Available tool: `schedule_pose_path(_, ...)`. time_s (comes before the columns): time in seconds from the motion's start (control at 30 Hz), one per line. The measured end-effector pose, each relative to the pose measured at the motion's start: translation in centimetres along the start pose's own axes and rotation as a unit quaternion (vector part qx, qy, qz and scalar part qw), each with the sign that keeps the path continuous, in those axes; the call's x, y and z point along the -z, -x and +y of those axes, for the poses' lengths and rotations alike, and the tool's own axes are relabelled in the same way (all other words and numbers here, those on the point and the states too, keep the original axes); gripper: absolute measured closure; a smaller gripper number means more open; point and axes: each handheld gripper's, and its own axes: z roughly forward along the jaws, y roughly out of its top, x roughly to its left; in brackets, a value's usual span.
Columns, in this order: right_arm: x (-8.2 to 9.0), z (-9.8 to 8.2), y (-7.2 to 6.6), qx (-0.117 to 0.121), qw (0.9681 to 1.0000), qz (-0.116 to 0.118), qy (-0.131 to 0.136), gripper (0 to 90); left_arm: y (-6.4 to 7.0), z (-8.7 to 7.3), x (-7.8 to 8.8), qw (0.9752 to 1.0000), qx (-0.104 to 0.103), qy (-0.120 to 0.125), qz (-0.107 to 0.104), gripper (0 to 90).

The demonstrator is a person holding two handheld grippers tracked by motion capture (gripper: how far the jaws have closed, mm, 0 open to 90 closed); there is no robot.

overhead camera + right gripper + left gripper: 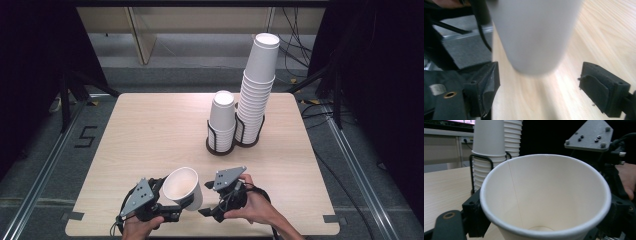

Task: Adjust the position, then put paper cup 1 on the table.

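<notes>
right now the left gripper (170, 202) is clamped on a white paper cup (183, 188), its jaws pressed against the cup's wall near the front edge of the table (150, 135). the high view has the cup tilted, its open mouth turned up and toward the person. the left gripper view adds what that one cannot: the cup's bare inside with its seam and round bottom, and the black jaws hugging it on either side just under the rim.

the right gripper (212, 210) sits just beside the cup, on its right, jaws spread wide and gripping nothing. its own view looks along those parted jaws at the cup's blurred lower part (535, 37), which hangs above the wood ahead of the pads without touching either.

both hands come in low from the bottom edge, the left hand (137, 227) under its gripper, the right hand (257, 207) wrapped around its gripper's body.

farther back, well apart from the grippers, a short stack of cups (222, 120) and a tall stack of cups (257, 85) stand upright in black wire holders (220, 147), side by side.
</notes>
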Motion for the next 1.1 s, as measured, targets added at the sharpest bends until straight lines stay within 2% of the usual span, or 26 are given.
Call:
schedule_pose_path(0.1,0.6,-0.6,0.5,-0.013,0.9997,-0.02,-0.003,17.3,-0.6,0.0,0.1,0.9999,0.0,-0.004,0.017,15.9)
schedule_pose_path(0.2,1.1,-1.2,0.9,-0.023,0.9991,-0.035,-0.003,17.9,-1.0,-0.1,0.2,0.9991,-0.015,-0.006,0.038,15.9)
schedule_pose_path(0.23,1.3,-1.3,1.0,-0.024,0.9989,-0.041,-0.002,18.1,-1.2,-0.1,0.1,0.999,-0.017,0.001,0.041,15.9)
schedule_pose_path(0.27,1.4,-1.4,1.0,-0.03,0.9985,-0.046,0.003,18.1,-1.3,-0.1,0.2,0.9986,-0.018,-0.004,0.049,15.8)
schedule_pose_path(0.33,1.7,-1.6,1.1,-0.03,0.9985,-0.045,0.0,18.8,-1.6,0.0,0.4,0.9972,-0.022,-0.014,0.071,15.8)
schedule_pose_path(0.4,1.9,-1.8,1.2,-0.032,0.998,-0.055,-0.005,18.9,-1.9,-0.1,0.5,0.9941,-0.04,-0.023,0.098,15.6)
schedule_pose_path(0.47,2.0,-2.1,1.3,-0.037,0.9973,-0.063,-0.008,18.8,-2.4,-0.2,0.5,0.9922,-0.043,-0.02,0.116,15.6)
schedule_pose_path(0.5,2.1,-2.2,1.3,-0.04,0.9969,-0.067,-0.01,18.3,-2.6,-0.1,0.7,0.9909,-0.04,-0.028,0.125,15.6)
schedule_pose_path(0.57,2.2,-2.4,1.5,-0.045,0.9965,-0.07,-0.013,17.1,-3.0,-0.2,0.8,0.99,-0.031,-0.025,0.136,15.6)
schedule_pose_path(0.73,2.6,-3.0,1.5,-0.05,0.9953,-0.081,-0.02,16.8,-3.9,-0.2,1.1,0.9869,-0.027,-0.018,0.158,15.6)
schedule_pose_path(0.87,2.7,-3.4,1.5,-0.052,0.9949,-0.084,-0.023,16.7,-4.4,-0.3,1.4,0.9838,-0.023,-0.025,0.176,15.6)
schedule_pose_path(1.1,3.1,-3.8,1.4,-0.059,0.9932,-0.097,-0.026,16.4,-4.8,-0.3,1.5,0.9818,-0.019,-0.024,0.187,15.6)
